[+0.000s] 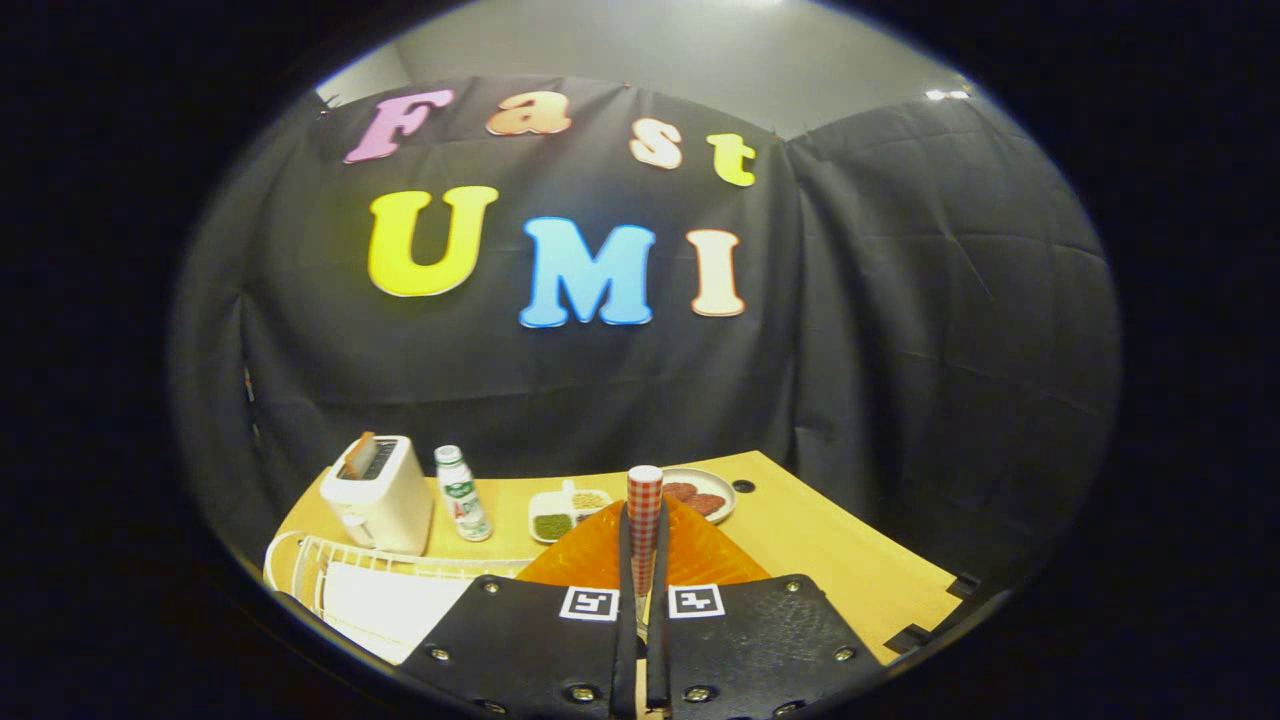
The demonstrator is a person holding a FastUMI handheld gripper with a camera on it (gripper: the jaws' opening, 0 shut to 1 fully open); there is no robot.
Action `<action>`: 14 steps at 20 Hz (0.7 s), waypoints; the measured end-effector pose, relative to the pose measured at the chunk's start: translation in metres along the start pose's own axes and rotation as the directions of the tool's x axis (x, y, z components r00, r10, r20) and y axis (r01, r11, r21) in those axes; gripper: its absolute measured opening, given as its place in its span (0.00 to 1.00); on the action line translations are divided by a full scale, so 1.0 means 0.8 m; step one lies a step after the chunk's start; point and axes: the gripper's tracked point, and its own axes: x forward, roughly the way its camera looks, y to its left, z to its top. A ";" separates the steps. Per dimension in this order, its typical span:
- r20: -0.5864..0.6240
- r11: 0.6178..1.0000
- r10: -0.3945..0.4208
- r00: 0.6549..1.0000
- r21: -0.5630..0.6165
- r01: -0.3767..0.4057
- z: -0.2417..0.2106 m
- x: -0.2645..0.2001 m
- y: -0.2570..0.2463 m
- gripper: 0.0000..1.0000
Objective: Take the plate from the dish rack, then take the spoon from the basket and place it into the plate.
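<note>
My gripper (641, 603) is shut on a spoon (645, 515) with a red-and-white checked handle. The handle stands up from between the two fingers, which press together on its lower part; the spoon's bowl is hidden behind them. Just ahead of and under the fingers lies an orange ribbed plate (705, 555) on the wooden table (830, 560). The fingers cover the plate's near part. To the left of the fingers stands a white wire dish rack (310, 565) with something flat and white (385, 605) in it.
Beyond the rack stand a white toaster (380, 495) and a small bottle (462, 495). A white divided dish (565, 512) with grains and a round plate (705, 495) with red-brown pieces lie past the orange plate. The table's right edge runs beside black cloth.
</note>
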 end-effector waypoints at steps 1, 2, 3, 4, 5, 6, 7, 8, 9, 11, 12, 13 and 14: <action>0.008 0.999 0.041 0.999 -0.012 -0.041 -0.001 -0.008 0.017 0.04; 0.012 0.996 0.085 0.996 -0.018 -0.085 0.000 -0.023 0.036 0.04; 0.012 0.991 0.129 0.992 -0.021 -0.129 -0.004 -0.038 0.055 0.04; 0.008 0.985 0.169 0.986 -0.029 -0.168 -0.007 -0.052 0.071 0.04; 0.002 0.978 0.206 0.978 -0.044 -0.206 -0.014 -0.065 0.085 0.04; -0.006 0.970 0.237 0.972 -0.061 -0.236 -0.021 -0.077 0.097 0.04; -0.019 0.959 0.273 0.962 -0.079 -0.274 -0.029 -0.096 0.112 0.04; -0.032 0.948 0.304 0.952 -0.091 -0.306 -0.039 -0.108 0.124 0.04; -0.046 0.937 0.330 0.943 -0.100 -0.333 -0.051 -0.118 0.134 0.04; -0.078 0.918 0.372 0.925 -0.120 -0.379 -0.076 -0.138 0.148 0.04; -0.096 0.909 0.386 0.918 -0.128 -0.396 -0.087 -0.145 0.152 0.04; -0.119 0.900 0.400 0.909 -0.138 -0.414 -0.103 -0.152 0.158 0.04; -0.138 0.891 0.410 0.901 -0.150 -0.428 -0.116 -0.158 0.161 0.04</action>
